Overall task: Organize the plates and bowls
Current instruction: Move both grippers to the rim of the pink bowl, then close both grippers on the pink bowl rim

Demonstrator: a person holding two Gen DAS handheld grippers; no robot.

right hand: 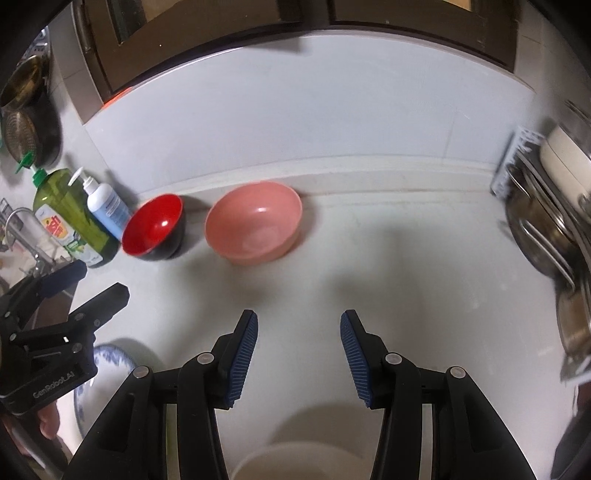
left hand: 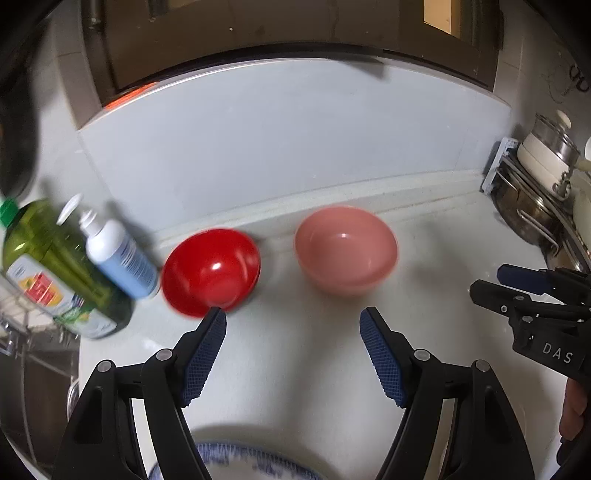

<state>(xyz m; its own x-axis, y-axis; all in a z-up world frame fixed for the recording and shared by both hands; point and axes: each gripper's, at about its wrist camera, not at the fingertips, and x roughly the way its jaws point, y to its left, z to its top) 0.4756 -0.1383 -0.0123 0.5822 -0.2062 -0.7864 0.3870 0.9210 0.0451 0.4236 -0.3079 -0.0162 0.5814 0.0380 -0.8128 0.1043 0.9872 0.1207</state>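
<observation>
Two bowls stand on the white counter near the back wall: one red inside and black outside [left hand: 210, 271] [right hand: 155, 227], and to its right a larger pink bowl [left hand: 345, 249] [right hand: 255, 221]. My left gripper [left hand: 293, 321] [right hand: 99, 280] hovers open in front of them, its left fingertip close to the red bowl's rim, with nothing between the jaws. My right gripper [right hand: 299, 321] [left hand: 489, 280] is open and empty too, over bare counter right of the pink bowl. A blue-patterned white plate [left hand: 236, 461] [right hand: 110, 362] lies below the left gripper. A cream bowl's rim [right hand: 303, 461] shows under the right gripper.
A green dish-soap bottle [right hand: 70, 218] and a white pump bottle [right hand: 107, 210] stand left of the red bowl, beside the sink tap [right hand: 22, 221]. A rack of steel pots and pans [right hand: 546, 236] fills the right side. A dark window frame [right hand: 295, 22] runs above the wall.
</observation>
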